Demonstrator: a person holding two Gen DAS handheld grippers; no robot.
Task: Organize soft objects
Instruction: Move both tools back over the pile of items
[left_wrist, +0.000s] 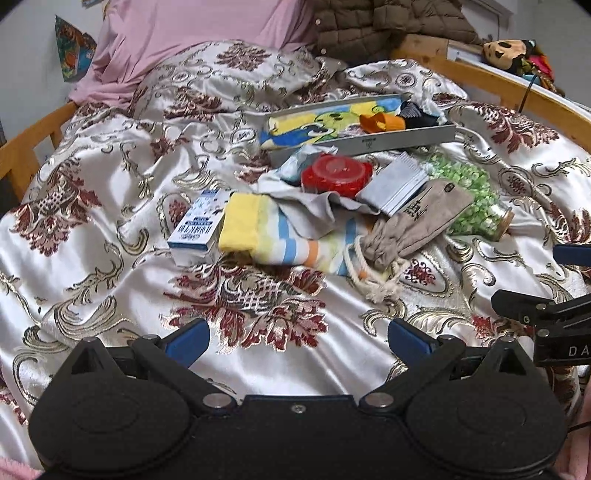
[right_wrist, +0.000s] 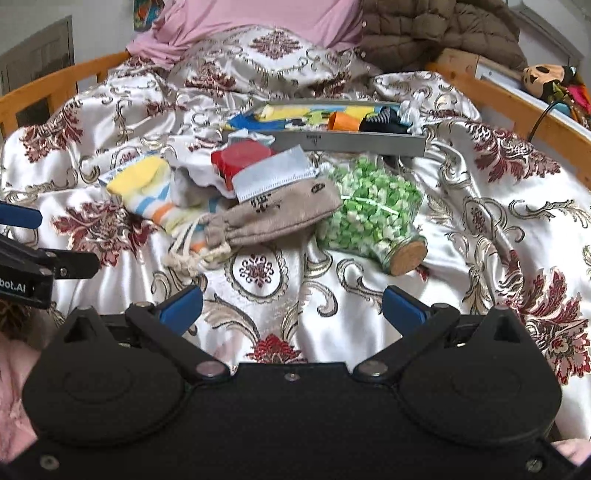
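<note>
Both grippers hover low over the quilt (left_wrist: 110, 229), short of the pile. The left gripper (left_wrist: 299, 341) has its blue fingers (left_wrist: 188, 341) spread wide, nothing between them but bare quilt. The right gripper (right_wrist: 291, 310) is the same: fingers (right_wrist: 183, 308) wide apart, empty, and its tip pokes into the left view's right edge.

Take the red tub (left_wrist: 337, 178) as the marker, sitting in the middle of the heap. Under it and spilling toward the camera lies a grey cloth (left_wrist: 314, 212). Nearer the camera than the tub, the striped sock (left_wrist: 280, 236) with a yellow cuff lies flat, partly beneath that cloth. Left of the sock, a blue-and-white carton (left_wrist: 195, 227) touches its cuff. Right of the tub, a pack of masks (left_wrist: 397, 186) leans against it. In front of the pack, the beige pouch (left_wrist: 413, 225) lies across the sock's toe end, its cord (left_wrist: 373, 277) trailing on the quilt. Right of the pouch, touching it, a jar (right_wrist: 369, 218) of green bits lies on its side, cork toward the camera.

Behind the tub sits the grey tray (left_wrist: 399, 138), holding a yellow-and-blue cloth (left_wrist: 314, 123), something orange (left_wrist: 380, 122) and a dark striped sock (left_wrist: 417, 112).
</note>
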